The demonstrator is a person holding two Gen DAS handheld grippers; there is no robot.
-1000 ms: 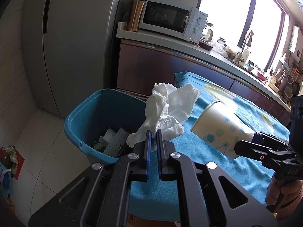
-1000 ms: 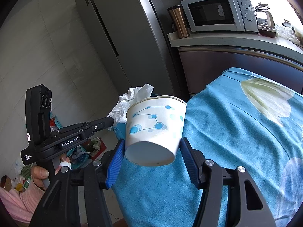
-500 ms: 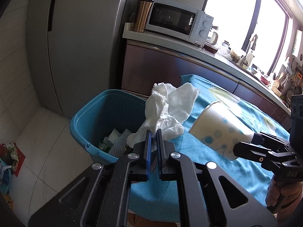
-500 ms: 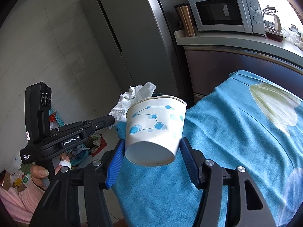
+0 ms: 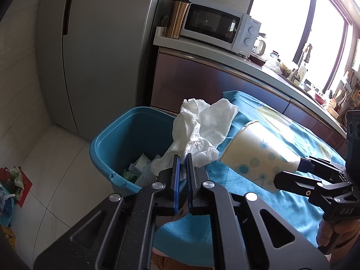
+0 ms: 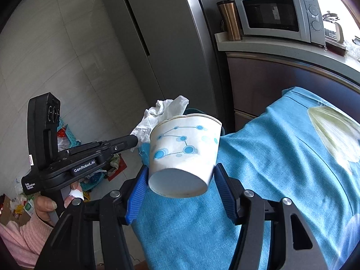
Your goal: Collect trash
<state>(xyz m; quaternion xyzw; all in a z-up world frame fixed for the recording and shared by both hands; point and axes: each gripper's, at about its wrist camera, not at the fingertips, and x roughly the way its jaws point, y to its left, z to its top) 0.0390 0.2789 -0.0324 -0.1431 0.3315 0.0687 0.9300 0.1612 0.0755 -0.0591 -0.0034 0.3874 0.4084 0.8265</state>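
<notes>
Left gripper (image 5: 182,157) clenched on crumpled tissue (image 5: 202,130), near blue bin (image 5: 117,135). Right gripper (image 6: 180,180) grasps paper cup (image 6: 183,150) over table edge. Risk: tissue snags the pads, or cup released short lands on tablecloth (image 6: 281,180)

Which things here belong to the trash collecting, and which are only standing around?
Job:
crumpled tissue in left gripper
paper cup in right gripper
blue bin

Standing around:
microwave
metal tumbler
fridge
</notes>
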